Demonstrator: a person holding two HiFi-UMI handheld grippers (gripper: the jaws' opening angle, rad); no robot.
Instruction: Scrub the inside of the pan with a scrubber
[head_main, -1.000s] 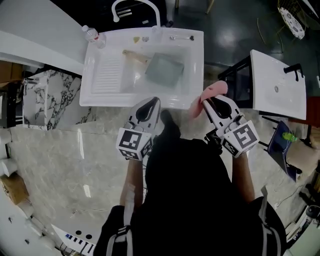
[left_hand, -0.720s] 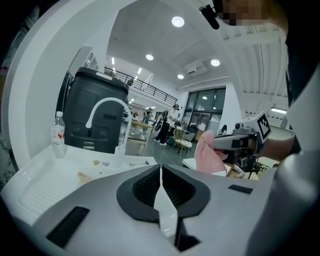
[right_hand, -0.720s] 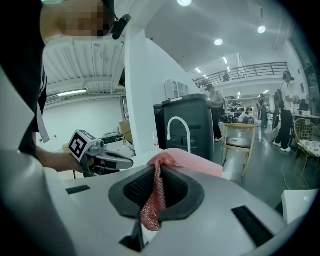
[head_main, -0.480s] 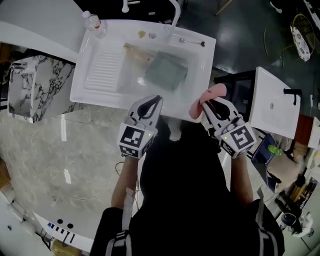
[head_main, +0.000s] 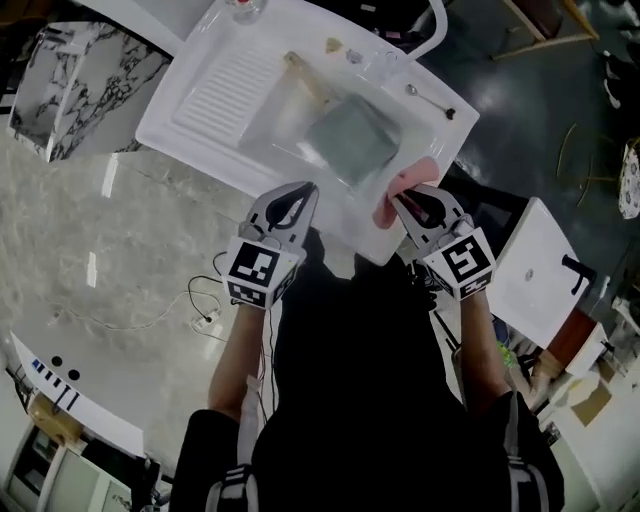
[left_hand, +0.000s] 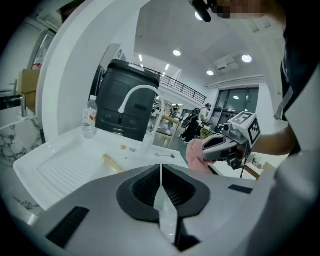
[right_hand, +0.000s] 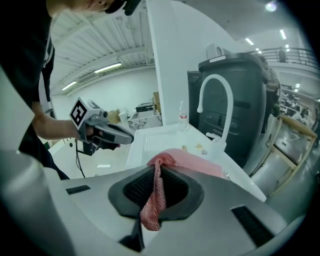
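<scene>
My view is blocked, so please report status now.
Left gripper shut, empty. Right gripper shut on pink scrubber. Pan in sink, not reached. Nothing in the way.

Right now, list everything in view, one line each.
sink: one, white, ribbed drainboard, ahead of the person
pan: one, grey-green, in the sink basin
faucet: one, white, arched, at the sink's back edge
water bottle: one, clear, at the sink's back corner
wooden stick: one, tan, lying beside the drainboard
counter: one, pale marble, left of the person
second basin: one, white, to the right
scrubber: one, pink mesh, pinched in the right tongs
left tongs: grey, shut, empty, over the sink's near edge
right tongs: grey, shut on the scrubber
</scene>
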